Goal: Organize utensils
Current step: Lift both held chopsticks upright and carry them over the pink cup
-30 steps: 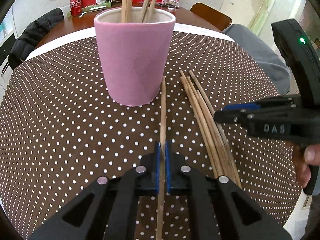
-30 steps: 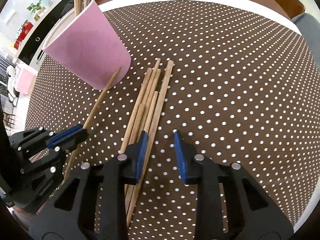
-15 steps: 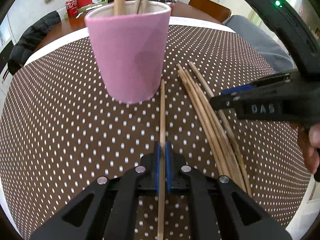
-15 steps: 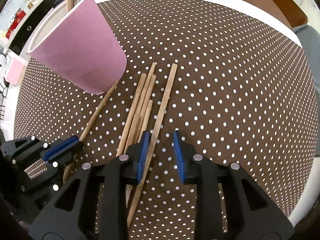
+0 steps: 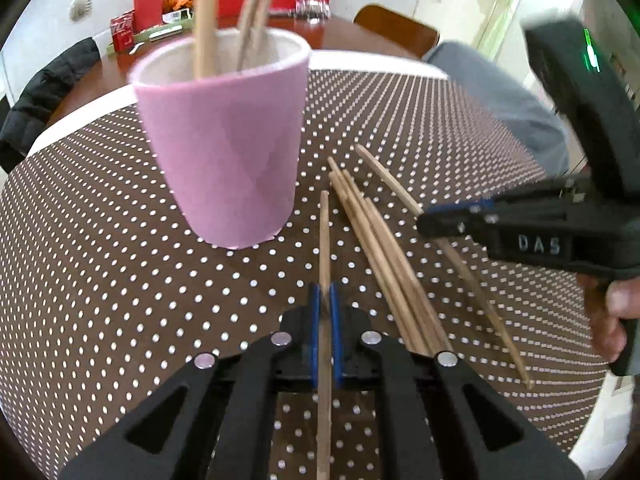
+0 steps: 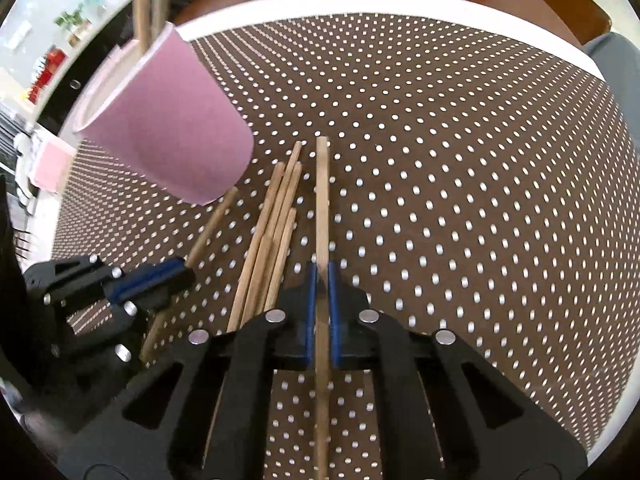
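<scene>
Two tongs, each clamped on one wooden chopstick. We see the left tongs (image 5: pixel 325 304) pinched tight on a chopstick (image 5: pixel 325 248) whose tip points toward the base of the pink cup (image 5: pixel 228 140), ending just beside it. Right tongs (image 6: pixel 320 280) are pinched on another chopstick (image 6: pixel 322 200), the rightmost one, running straight ahead along the fingers. Whether either held stick is lifted off the cloth we cannot tell.

Between the two held sticks lies a loose bundle of chopsticks (image 6: pixel 272 232) flat on the tabletop (image 6: pixel 460 160), which is covered in brown cloth with white dots. From the left wrist view the same bundle (image 5: pixel 384 248) sits just right of the left-held stick, and the right tongs (image 5: pixel 452 220) come in from the right, above the far-right stick. From the right wrist view the left tongs (image 6: pixel 176 272) show at lower left, near the cup's base.

We see the cup (image 6: pixel 168 132) standing upright on the cloth with several chopsticks in the cup (image 5: pixel 208 20) sticking out of the top, blurred. A wooden chair (image 5: pixel 396 32) and a dark jacket (image 5: pixel 48 92) sit beyond the tabletop.
</scene>
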Demonstrator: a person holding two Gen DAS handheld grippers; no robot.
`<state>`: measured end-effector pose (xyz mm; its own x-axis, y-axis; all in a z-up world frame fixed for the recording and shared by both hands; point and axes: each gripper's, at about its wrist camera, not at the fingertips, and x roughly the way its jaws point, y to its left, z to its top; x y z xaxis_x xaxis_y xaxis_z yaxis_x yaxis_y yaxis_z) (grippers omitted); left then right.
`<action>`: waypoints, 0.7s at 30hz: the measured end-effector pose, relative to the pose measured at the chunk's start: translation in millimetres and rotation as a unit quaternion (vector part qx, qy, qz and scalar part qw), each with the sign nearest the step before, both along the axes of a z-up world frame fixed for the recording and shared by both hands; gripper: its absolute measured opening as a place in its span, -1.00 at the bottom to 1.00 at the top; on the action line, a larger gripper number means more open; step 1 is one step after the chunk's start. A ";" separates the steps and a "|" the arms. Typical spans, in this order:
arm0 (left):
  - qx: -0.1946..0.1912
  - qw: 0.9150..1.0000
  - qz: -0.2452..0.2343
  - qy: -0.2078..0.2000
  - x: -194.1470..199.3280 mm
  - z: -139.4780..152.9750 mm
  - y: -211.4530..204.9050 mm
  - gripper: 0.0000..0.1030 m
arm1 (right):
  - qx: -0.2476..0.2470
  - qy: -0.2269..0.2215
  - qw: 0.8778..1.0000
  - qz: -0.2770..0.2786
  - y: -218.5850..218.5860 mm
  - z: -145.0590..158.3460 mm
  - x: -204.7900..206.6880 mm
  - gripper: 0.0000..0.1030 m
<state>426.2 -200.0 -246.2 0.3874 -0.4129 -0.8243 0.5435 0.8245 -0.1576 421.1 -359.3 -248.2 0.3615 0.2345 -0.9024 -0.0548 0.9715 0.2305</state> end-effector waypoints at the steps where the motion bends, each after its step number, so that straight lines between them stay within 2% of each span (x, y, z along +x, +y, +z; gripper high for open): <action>1: -0.008 1.000 0.002 -0.008 -4.0 4.7 5.7 -0.89 | 0.006 -0.012 1.000 -0.002 -2.1 2.7 -5.9 -0.88; 5: -0.053 0.998 0.012 -0.039 -23.8 30.4 41.0 -0.89 | 0.033 -0.067 0.997 -0.007 -9.0 23.3 -27.6 -0.88; 10: -0.102 0.990 0.028 -0.093 -50.7 71.0 78.7 -0.90 | 0.056 -0.159 0.986 -0.007 -11.0 69.0 -52.1 -0.88; 13: -0.130 0.981 0.045 -0.136 -59.5 100.4 95.3 -0.90 | 0.059 -0.224 0.973 -0.004 -4.3 101.8 -60.4 -0.88; 17: -0.142 0.969 0.068 -0.190 -64.6 133.2 101.9 -0.90 | 0.062 -0.299 0.952 -0.003 16.7 142.7 -62.3 -0.88; 21: -0.155 0.960 0.083 -0.220 -53.1 161.1 91.1 -0.90 | 0.077 -0.343 0.936 -0.006 27.4 168.2 -43.5 -0.88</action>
